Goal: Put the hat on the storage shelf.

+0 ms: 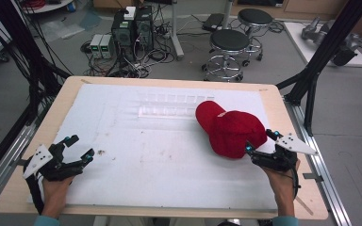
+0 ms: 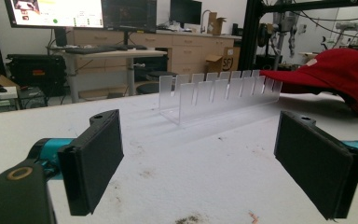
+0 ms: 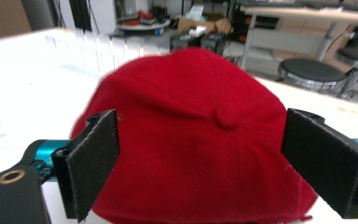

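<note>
My right gripper [image 1: 261, 142] is at the right side of the table [image 1: 66, 94], and its jaws are spread wide. The red cap [image 1: 227, 129] lies on the white sheet [image 1: 160, 155] directly in front of them. In the right gripper view the cap [image 3: 196, 140] stands in the space between my two jaws, its crown and top button facing me, but the pads do not press on it; a gap is visible on both sides. From the high view the tips of these jaws are just beside the near edge of the cap, and I cannot tell if one tip touches the fabric.

My left gripper [image 1: 79, 146] rests at the left side of the table, well apart from the cap. Its jaws are also spread, with only bare sheet between them. In the left gripper view the clear slotted rack [image 2: 216, 93] stands ahead of me, and the brim of the cap [image 2: 335, 74] reaches near its far right end.
</note>
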`<state>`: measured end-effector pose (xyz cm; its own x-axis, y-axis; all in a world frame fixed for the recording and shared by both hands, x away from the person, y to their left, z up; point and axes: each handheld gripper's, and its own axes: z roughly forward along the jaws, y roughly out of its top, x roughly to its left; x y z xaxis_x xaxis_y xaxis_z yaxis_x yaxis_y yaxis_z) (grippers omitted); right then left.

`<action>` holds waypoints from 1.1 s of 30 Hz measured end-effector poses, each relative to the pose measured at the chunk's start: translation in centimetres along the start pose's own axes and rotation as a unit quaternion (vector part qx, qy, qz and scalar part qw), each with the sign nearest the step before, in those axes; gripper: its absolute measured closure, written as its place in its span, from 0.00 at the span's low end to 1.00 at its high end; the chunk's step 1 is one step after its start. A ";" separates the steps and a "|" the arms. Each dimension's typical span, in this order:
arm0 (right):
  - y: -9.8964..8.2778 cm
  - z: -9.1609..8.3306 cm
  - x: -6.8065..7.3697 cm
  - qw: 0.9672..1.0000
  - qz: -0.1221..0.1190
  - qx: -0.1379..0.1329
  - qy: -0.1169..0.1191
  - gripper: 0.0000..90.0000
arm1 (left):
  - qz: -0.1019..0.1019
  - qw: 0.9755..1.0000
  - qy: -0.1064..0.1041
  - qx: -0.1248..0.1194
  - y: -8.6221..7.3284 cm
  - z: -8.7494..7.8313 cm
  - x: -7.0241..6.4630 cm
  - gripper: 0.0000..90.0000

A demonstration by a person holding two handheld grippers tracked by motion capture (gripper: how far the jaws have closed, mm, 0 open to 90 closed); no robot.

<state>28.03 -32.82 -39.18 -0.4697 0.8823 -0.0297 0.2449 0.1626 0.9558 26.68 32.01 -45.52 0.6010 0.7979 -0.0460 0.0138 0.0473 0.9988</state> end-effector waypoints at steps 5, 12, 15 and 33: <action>-0.1 0.7 -1.3 0.999 -0.007 0.043 0.012 0.12 | 0.000 1.000 0.001 -0.001 0.0 0.0 0.0 0.17; -0.6 1.7 -1.9 0.997 0.003 0.069 0.021 0.12 | 0.000 1.000 0.001 0.000 0.0 0.0 0.0 0.17; -0.7 2.1 -1.8 0.997 -0.002 0.074 0.025 0.12 | 0.000 1.000 0.001 0.000 0.0 0.0 0.0 0.17; -1.2 4.0 -1.7 0.993 0.007 0.115 0.021 0.08 | -0.001 1.000 0.001 -0.001 0.0 0.0 0.0 0.17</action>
<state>31.98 -32.77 -41.45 -0.4990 0.8666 0.0008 0.4365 0.2505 0.8642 26.69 31.96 -45.52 0.5998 0.7987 -0.0480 0.0140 0.0495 0.9987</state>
